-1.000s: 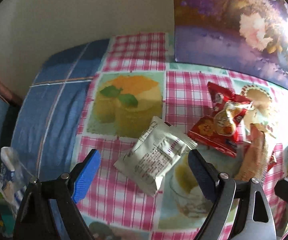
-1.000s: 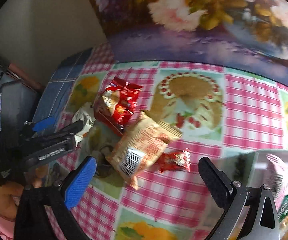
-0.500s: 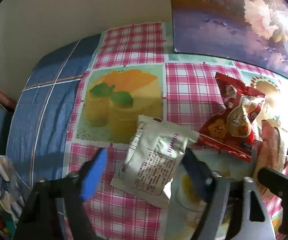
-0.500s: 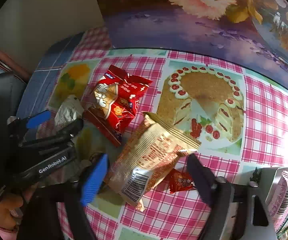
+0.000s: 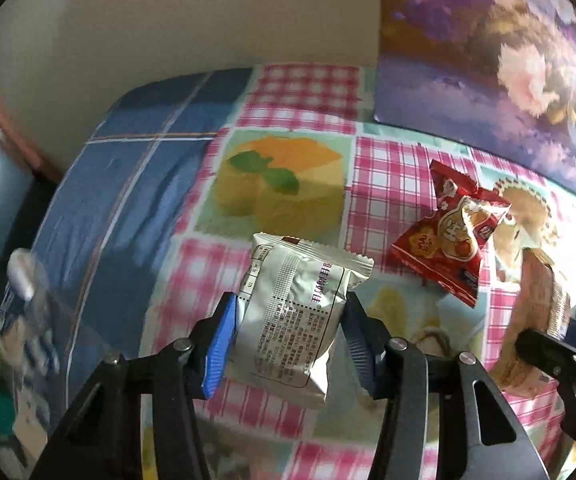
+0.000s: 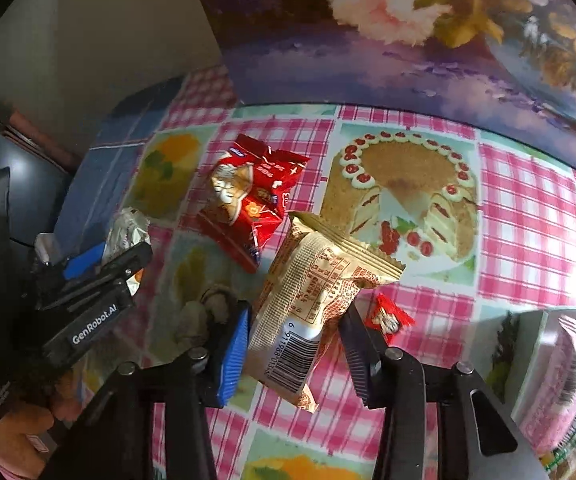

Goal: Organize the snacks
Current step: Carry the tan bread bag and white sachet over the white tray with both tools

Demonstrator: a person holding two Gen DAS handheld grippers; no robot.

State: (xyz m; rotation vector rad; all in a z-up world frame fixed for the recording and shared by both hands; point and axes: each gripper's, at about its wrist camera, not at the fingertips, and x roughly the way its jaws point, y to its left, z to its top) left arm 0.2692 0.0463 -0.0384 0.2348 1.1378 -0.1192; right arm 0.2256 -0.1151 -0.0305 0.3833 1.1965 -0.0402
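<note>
Left gripper [image 5: 288,340]: I was closing its jaws on the silver packet [image 5: 300,316], at 12 o'clock from my camera.
Right gripper [image 6: 296,348]: jaws closing on the tan packet [image 6: 312,300], maybe touching.
Tip: I squeezed softly.

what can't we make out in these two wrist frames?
- Left wrist view: bottom edge of the silver packet hidden behind the left gripper, whose jaws are closing on it.
- Left wrist view: tan packet washed out by glare, partly behind the right gripper's body.
- Right wrist view: contents of the container cut off by the frame edge and overexposed.
- Right wrist view: small red packet too small to read.
</note>
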